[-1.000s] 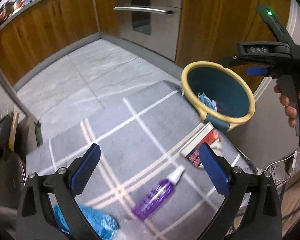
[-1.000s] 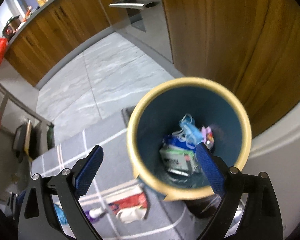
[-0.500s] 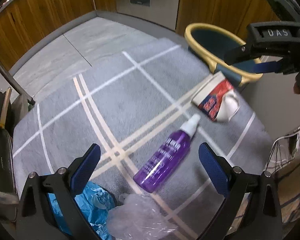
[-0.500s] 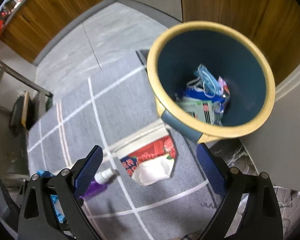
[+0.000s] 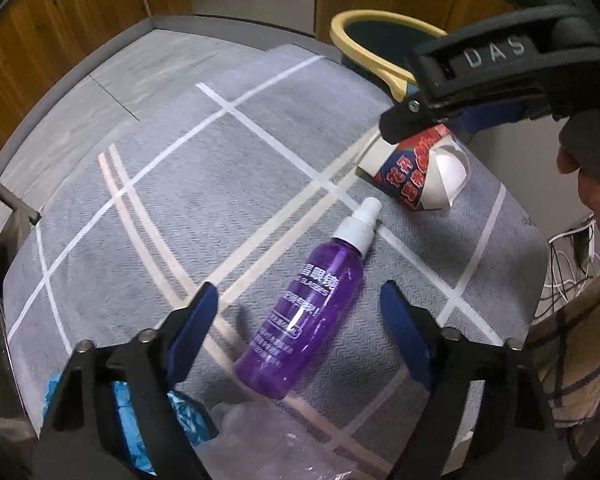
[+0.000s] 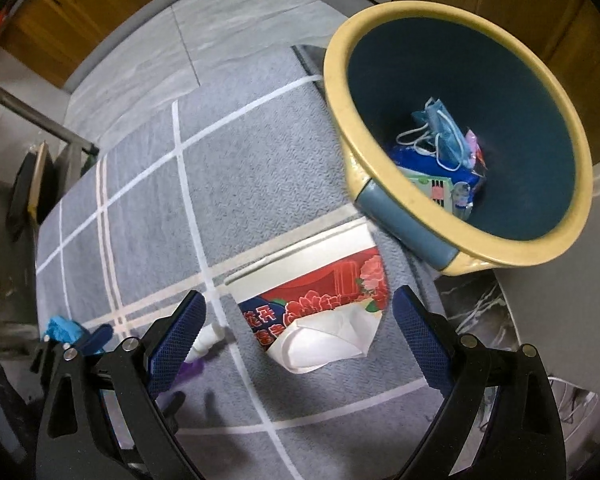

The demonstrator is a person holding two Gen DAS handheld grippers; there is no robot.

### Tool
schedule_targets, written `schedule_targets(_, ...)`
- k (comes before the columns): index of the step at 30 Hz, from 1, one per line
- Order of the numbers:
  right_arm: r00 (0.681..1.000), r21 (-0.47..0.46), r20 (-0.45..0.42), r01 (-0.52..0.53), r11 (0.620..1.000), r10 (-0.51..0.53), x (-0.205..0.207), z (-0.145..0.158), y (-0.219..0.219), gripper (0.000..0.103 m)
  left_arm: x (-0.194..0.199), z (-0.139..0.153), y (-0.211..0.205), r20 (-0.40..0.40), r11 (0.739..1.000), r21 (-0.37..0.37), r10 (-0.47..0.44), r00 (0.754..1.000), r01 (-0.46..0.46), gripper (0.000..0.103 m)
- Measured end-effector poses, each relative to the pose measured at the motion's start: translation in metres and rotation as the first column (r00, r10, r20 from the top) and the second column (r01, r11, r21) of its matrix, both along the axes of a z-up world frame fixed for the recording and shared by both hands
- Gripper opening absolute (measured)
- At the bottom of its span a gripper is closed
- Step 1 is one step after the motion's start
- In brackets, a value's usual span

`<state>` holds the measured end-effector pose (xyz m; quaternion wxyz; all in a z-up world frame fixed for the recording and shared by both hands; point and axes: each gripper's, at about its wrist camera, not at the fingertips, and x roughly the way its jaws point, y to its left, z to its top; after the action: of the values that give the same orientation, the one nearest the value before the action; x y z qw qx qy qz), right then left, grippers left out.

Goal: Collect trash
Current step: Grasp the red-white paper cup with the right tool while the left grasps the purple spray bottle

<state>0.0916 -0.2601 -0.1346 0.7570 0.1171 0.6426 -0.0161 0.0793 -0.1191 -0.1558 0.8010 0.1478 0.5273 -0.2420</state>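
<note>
bin beside the rug already holds some trash. left tool has just been narrowing, empty, straddling the purple bottle. right tool wide over the paper cup. both uncollected.

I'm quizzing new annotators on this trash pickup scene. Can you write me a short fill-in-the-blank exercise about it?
1. The spray bottle lying between the open fingers of the left gripper is ____ in colour.
2. The bin has a ____ rim.
3. The right gripper hangs open over a crumpled red and white ____.
4. All of this sits on a grey ____ with pale stripes.

Missing words: purple; yellow; carton; rug
</note>
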Motion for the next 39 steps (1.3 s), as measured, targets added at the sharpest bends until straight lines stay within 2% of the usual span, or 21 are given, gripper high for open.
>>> schedule_targets(5, 1.000, 0.012, -0.019, -0.004, 1.000, 0.004, 0.002, -0.007, 0.002, 0.094, -0.001, -0.010, -0.008, -0.039, 0.999, 0.023, -0.030, 0.999, 0.031, 0.059)
schedule_targets(10, 0.999, 0.013, -0.034, -0.011, 1.000, 0.012, 0.004, -0.012, 0.003, 0.094, -0.003, -0.014, -0.012, -0.041, 0.998, 0.056, -0.037, 0.998, 0.039, 0.053)
schedule_targets(14, 0.999, 0.004, -0.037, -0.027, 1.000, 0.027, 0.005, -0.014, 0.007, 0.094, -0.001, -0.011, -0.010, -0.056, 1.000, 0.026, -0.010, 0.998, 0.011, 0.041)
schedule_targets(21, 0.996, -0.016, -0.049, -0.070, 0.997, 0.070, 0.006, -0.019, 0.014, 0.094, 0.000, -0.008, -0.005, -0.061, 1.000, 0.012, -0.015, 0.998, 0.015, 0.036)
schedule_targets(39, 0.990, -0.036, -0.003, -0.138, 0.990, 0.138, 0.008, -0.006, 0.024, 0.076, 0.003, -0.007, -0.007, -0.070, 1.000, 0.004, -0.015, 0.997, 0.015, 0.034)
